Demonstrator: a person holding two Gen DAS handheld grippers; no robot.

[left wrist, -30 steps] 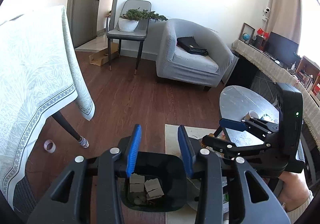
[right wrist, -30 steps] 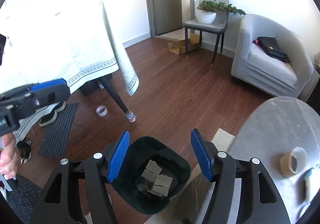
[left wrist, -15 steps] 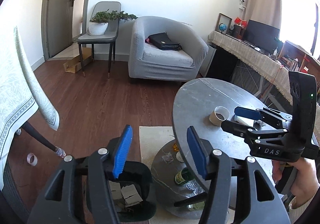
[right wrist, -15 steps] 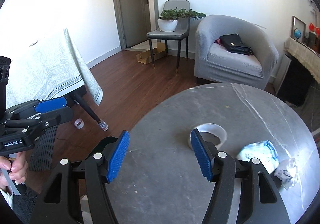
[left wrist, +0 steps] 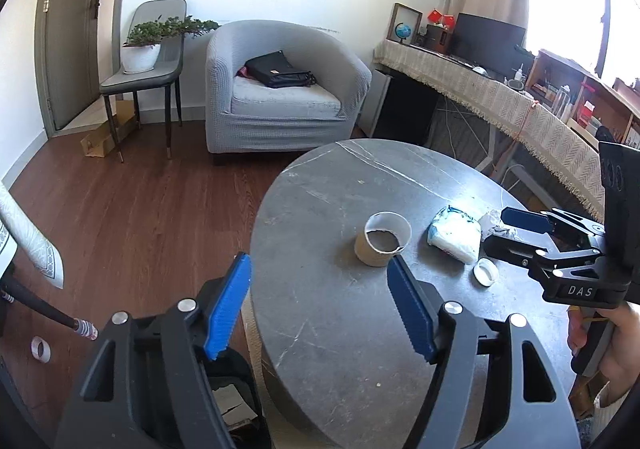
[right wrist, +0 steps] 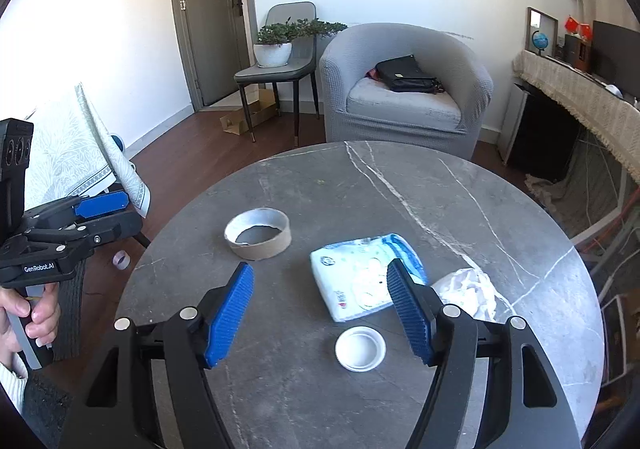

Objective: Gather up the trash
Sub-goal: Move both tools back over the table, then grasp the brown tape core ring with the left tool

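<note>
Both tongs are spread and hold nothing: the right tongs (right wrist: 320,313) hover nearest the small white round plastic lid (right wrist: 360,348) near the round grey marble counter's (right wrist: 280,177) near edge.

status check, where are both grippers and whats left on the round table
Both hand-held grippers open, empty: left, jaws just opening wider; right. On round table: tape core, tissue pack, crumpled paper, white lid. Nothing blocking.

Matt grey marble-veined table (right wrist: 460,209), cardboard tape roll (right wrist: 258,235), glossy plastic tissue pack (right wrist: 360,277), crumpled paper (right wrist: 472,289), wood floor (left wrist: 132,217)
</note>
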